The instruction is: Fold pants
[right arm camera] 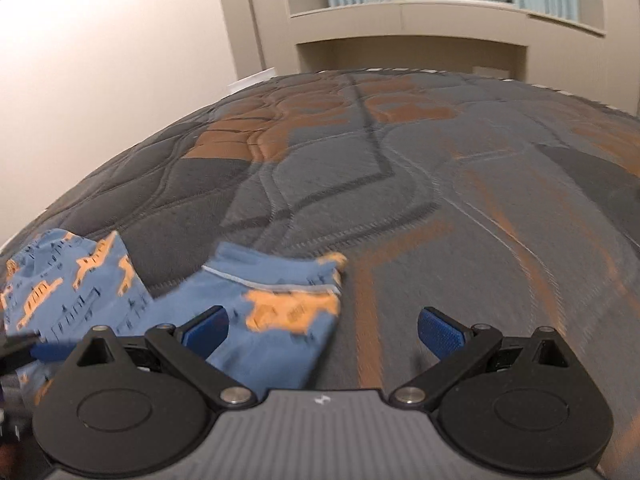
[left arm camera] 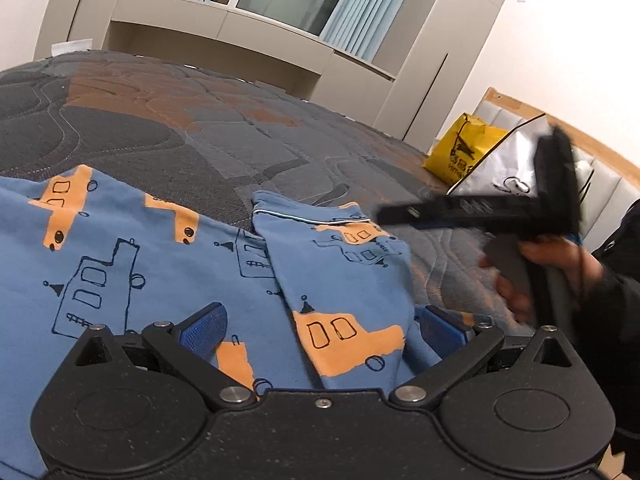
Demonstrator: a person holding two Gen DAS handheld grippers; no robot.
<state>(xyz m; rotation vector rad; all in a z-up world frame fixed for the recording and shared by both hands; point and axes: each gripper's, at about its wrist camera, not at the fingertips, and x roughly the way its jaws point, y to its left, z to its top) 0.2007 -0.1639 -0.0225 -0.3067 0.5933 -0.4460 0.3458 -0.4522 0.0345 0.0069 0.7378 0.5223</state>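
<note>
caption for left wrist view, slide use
Open left claw over blue patterned pants on quilted bed; hand-held right claw at right.

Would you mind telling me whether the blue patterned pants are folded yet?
Partly folded: one leg of the blue patterned pants lies doubled over, cuff up; the rest is spread.

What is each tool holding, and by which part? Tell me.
Nothing is held. The left tool is open, its fingers either side of a folded pant leg without closing on it. The right tool is open above the bed.
</note>
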